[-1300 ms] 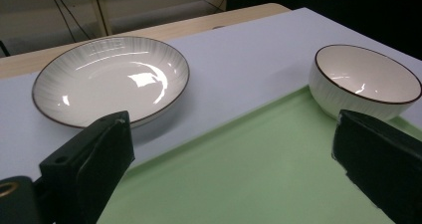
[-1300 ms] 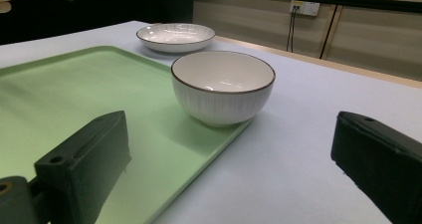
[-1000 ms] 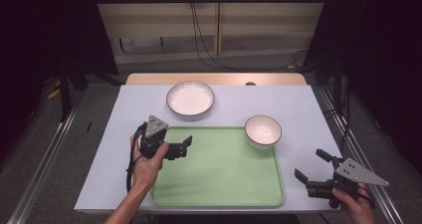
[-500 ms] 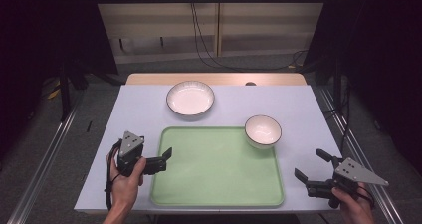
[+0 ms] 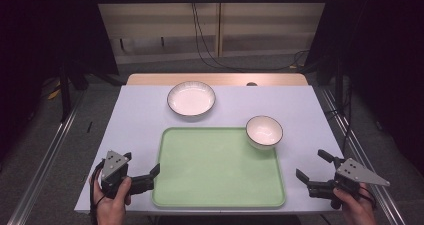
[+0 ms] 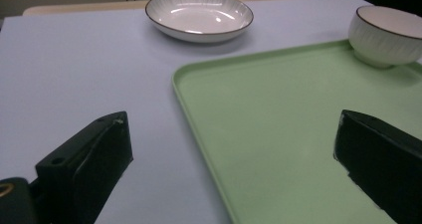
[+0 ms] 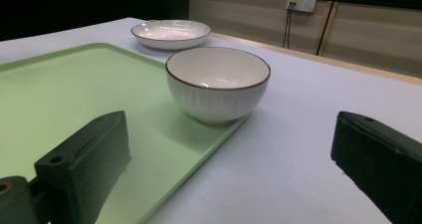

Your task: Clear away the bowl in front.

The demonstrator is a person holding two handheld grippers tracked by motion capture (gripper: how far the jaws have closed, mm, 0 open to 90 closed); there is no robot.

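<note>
The bottom edge of the high view is cutting off both of the person's hands at the wrists, while the left gripper view is clipping the right side of the white bowl (image 6: 387, 35) sitting on the green tray's (image 6: 278, 134) corner.

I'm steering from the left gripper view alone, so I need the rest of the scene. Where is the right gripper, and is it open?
Observer: The right gripper is right of the tray, by its front corner, with its jaws open and empty.
Operator: Does the bowl sit wholly inside the tray?
Observer: No. The bowl sits at the far right corner, and its side reaches out past the rim.
Operator: Where is my gripper, seen from above?
Observer: The left gripper is at the tray's front left corner, open.
</note>
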